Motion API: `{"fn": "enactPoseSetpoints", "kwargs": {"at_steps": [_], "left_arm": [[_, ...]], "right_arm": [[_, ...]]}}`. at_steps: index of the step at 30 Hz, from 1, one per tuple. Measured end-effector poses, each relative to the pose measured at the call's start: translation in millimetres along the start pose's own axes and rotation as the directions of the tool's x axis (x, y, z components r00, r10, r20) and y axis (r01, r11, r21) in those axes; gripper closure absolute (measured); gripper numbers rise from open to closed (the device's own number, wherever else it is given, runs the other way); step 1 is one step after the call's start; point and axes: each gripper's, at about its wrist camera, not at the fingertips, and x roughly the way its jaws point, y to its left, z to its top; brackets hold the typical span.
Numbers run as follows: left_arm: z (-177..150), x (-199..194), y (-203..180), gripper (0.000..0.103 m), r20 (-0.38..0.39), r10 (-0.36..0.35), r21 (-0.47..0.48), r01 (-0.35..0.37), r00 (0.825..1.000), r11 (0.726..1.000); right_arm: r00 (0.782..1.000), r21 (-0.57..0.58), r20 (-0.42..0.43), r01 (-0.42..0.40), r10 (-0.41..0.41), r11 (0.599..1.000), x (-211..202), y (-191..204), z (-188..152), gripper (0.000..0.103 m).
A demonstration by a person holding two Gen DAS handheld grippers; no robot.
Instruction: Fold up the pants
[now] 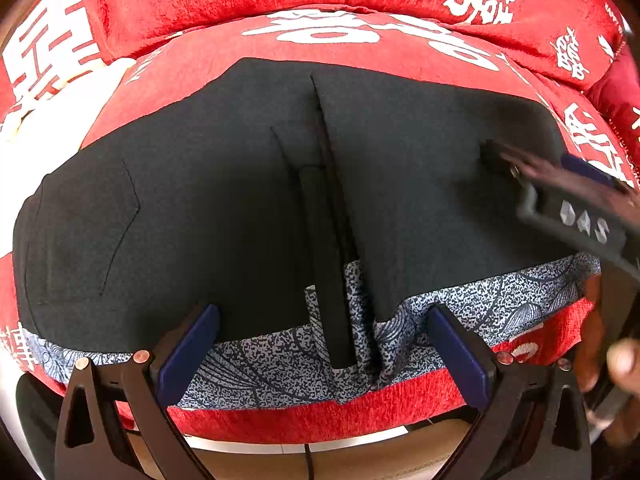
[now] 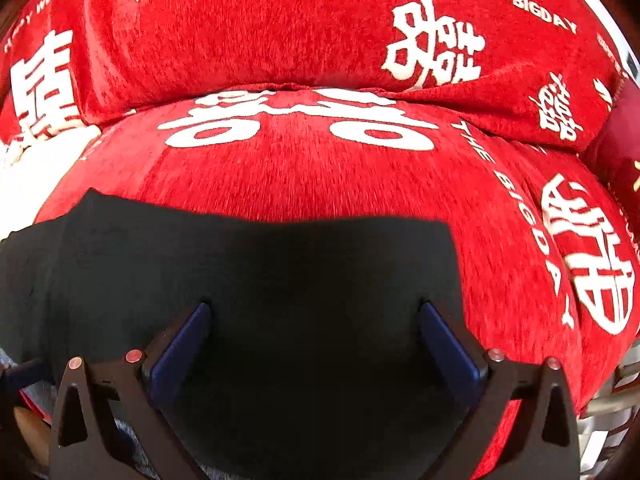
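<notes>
Black pants [image 1: 224, 200] lie spread flat on the red sofa cushion [image 1: 360, 44]. Left gripper [image 1: 324, 356] hangs jaws apart over the waistband; only this view shows the patterned lining [image 1: 280, 364] and back pocket. Right gripper [image 2: 316, 344], jaws wide and holding nothing, sees just plain black cloth [image 2: 256, 272] and its far edge.

The left tongs [image 1: 324, 354] stand wide apart, both blue-padded fingers [image 1: 188, 354] angled outward, nothing between them. To their right, the right tongs [image 1: 560, 196] reach in from the side, blurred, with a hand [image 1: 616, 364] behind them on the handle. In their own view the right tongs [image 2: 316, 350] also gape wide, pads [image 2: 450, 350] splayed, gripping nothing.
</notes>
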Motion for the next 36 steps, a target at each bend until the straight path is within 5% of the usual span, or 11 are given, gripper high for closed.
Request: {"fn": "enactPoseSetpoints", "kwargs": {"at_steps": [5, 10, 17, 24, 32, 36], "left_arm": [[-1.4, -0.4, -0.7, 0.0, 0.003, 0.007, 0.001, -0.007, 1.0, 1.0], [-1.0, -0.5, -1.1, 0.0, -0.002, 0.008, -0.002, -0.008, 1.0, 1.0], [0.2, 1.0, -2.0, 0.0, -0.002, 0.015, -0.006, -0.015, 1.0, 1.0], [-0.5, 1.0, -1.4, 0.0, 0.0, 0.015, -0.007, -0.015, 1.0, 1.0], [-1.7, 0.6, -4.4, 0.0, 0.003, 0.022, 0.0, -0.022, 1.0, 1.0], [-1.7, 0.6, -2.9, 0.0, 0.002, 0.019, 0.001, -0.019, 1.0, 1.0]], "right_arm": [[0.985, -0.081, 0.17, 0.017, -0.003, 0.997, -42.8, 21.2, -3.1, 0.0], [0.999, -0.058, 0.043, 0.003, 0.0, 0.998, -3.8, 26.4, 21.4, 0.0], [0.998, 0.062, 0.041, -0.051, 0.049, 0.997, 4.7, 5.1, 30.0, 0.0], [0.999, 0.018, 0.007, -0.05, 0.05, 0.999, -10.9, 2.4, -15.8, 0.0], [0.989, 0.165, -0.003, -0.144, 0.147, 0.976, -46.3, -24.7, -60.0, 0.0], [0.991, 0.134, 0.01, -0.133, 0.133, 0.982, -47.5, -20.0, -73.0, 0.0]]}}
